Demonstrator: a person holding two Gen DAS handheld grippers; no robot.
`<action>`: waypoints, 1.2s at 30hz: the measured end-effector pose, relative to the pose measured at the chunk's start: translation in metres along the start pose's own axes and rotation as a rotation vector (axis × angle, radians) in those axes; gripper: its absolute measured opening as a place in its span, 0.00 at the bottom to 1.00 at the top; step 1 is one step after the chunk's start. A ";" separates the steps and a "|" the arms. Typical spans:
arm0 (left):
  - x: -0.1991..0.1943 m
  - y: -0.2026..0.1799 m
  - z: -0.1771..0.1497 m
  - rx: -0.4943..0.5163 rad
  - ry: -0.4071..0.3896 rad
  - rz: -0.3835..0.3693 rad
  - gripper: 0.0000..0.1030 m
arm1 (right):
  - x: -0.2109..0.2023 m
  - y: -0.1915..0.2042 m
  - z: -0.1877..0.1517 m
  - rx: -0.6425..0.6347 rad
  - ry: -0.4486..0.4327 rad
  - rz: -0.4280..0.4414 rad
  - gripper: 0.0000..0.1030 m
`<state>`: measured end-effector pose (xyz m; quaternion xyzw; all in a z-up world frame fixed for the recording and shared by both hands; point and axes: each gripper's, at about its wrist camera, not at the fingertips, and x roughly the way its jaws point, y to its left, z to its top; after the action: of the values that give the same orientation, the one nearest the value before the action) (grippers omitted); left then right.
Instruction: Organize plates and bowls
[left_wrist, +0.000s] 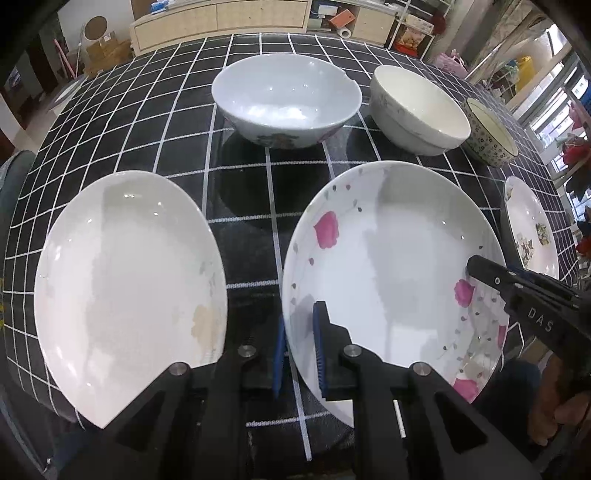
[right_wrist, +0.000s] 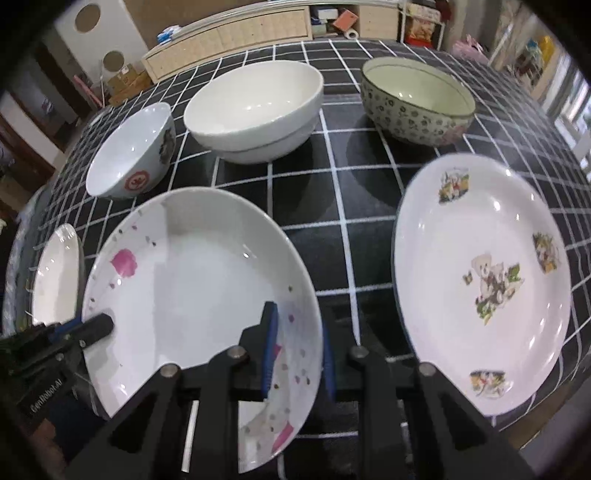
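Gripping the pink-flowered plate (left_wrist: 391, 266) by opposite rims, the left tool (left_wrist: 299, 347) and right tool (right_wrist: 297, 350) are both closed on it, middle of the checked counter (left_wrist: 243, 192). A level two-handed lift comes next, probably onto the plain white plate (left_wrist: 125, 288) beside it.

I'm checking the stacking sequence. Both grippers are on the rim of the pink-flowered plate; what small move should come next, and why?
Probably lift the pink-flowered plate slightly, level. The left gripper and right gripper pinch opposite rims, and it looks still on the checked tablecloth.
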<state>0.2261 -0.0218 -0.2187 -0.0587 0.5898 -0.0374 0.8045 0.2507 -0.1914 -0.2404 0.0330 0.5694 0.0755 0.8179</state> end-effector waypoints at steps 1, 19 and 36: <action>-0.003 -0.001 -0.002 0.009 -0.005 0.004 0.12 | -0.002 0.000 -0.002 0.010 -0.005 0.001 0.24; -0.077 0.073 -0.027 -0.108 -0.107 0.059 0.12 | -0.045 0.077 -0.016 -0.093 -0.070 0.065 0.22; -0.084 0.178 -0.055 -0.295 -0.101 0.144 0.12 | -0.002 0.193 -0.011 -0.279 0.010 0.110 0.22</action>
<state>0.1464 0.1625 -0.1808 -0.1356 0.5504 0.1105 0.8164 0.2235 -0.0013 -0.2153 -0.0504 0.5549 0.1988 0.8063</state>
